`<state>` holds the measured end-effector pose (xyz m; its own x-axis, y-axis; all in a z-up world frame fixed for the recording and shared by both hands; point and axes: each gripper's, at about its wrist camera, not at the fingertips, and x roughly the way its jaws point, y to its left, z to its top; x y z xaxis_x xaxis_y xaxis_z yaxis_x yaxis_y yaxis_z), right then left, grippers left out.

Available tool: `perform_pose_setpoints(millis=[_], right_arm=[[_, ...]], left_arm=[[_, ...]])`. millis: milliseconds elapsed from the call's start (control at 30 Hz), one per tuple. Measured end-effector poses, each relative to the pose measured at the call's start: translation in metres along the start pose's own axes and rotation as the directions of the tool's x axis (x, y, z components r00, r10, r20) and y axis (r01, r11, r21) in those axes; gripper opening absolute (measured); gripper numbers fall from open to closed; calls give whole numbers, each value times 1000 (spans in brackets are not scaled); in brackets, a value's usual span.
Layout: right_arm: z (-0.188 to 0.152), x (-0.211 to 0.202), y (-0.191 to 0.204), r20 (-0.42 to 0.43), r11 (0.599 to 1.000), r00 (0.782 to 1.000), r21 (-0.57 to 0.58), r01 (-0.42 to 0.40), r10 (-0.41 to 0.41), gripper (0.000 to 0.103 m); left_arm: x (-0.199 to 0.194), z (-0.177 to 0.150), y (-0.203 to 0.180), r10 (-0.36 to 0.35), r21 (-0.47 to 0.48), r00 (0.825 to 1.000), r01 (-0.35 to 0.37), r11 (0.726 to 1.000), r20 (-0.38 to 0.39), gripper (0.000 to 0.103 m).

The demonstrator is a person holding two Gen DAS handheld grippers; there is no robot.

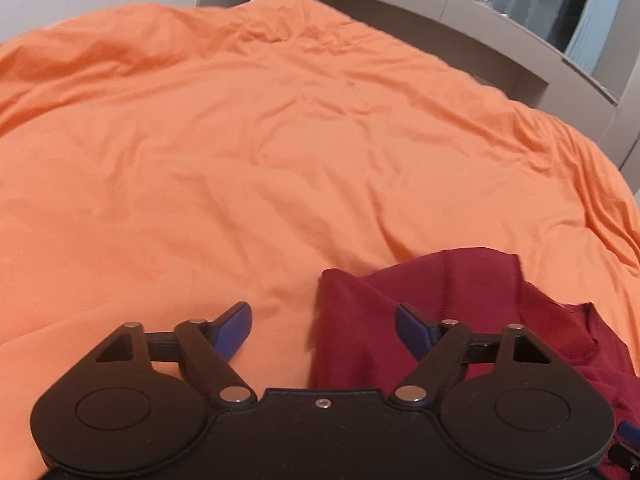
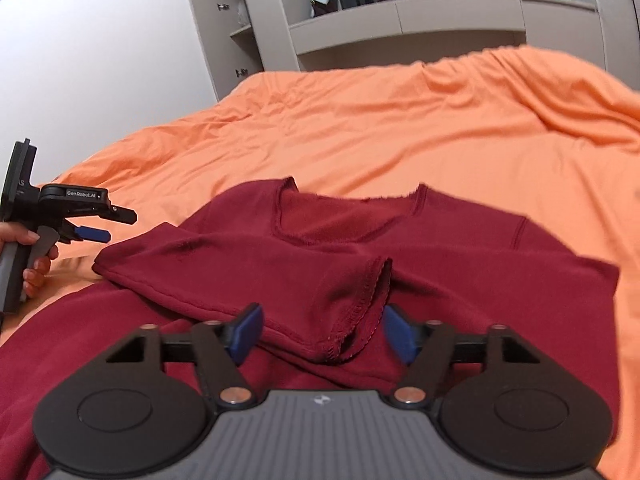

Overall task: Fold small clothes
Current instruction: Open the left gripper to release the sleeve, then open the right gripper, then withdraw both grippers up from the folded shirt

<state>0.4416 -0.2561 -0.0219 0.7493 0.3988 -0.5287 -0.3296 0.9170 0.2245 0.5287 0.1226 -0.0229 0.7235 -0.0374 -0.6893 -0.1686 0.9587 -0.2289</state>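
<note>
We have a dark red knit top (image 2: 360,248) lying on the rumpled orange bedcover (image 2: 440,128), one sleeve folded across its chest, cuff (image 2: 356,320) toward us. That cuff sits directly ahead of the right gripper (image 2: 320,334), between its parted blue pads (image 2: 246,330), untouched. The left gripper (image 1: 324,332) hovers released over the top's left edge, farther off. No containers are visible.

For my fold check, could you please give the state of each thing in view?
Red shirt: flat on bed, left sleeve folded across chest.
Left gripper: open, holding nothing.
Right gripper: open, sleeve cuff between pads, unpinched.
Orange bedcover: spread, wrinkled.
</note>
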Motion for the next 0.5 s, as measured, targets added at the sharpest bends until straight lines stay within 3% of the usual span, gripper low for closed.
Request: perform_pose_setpoints(millis=[67,133,333,500], right_arm=[[0,-9,3,5,1000,1000,-21,20,-20,90],[-3,-17,7,9,997,998,-49,56,-56,94],[-16,-39,14,-22,976,984,-138,170,-174,100],[-36,-65,7,-34,972,975,-100,215,-219,103]], left_arm=[[-10,-5,-4,-3,20,1000,3,1000,10,88],[-20,-11,-8,-2,42,1000,2,999,15,90],[-57,-29,-17,-11,82,998,6,997,62,98],[-90,-48,-25,-31,109,994,19,994,108,101]])
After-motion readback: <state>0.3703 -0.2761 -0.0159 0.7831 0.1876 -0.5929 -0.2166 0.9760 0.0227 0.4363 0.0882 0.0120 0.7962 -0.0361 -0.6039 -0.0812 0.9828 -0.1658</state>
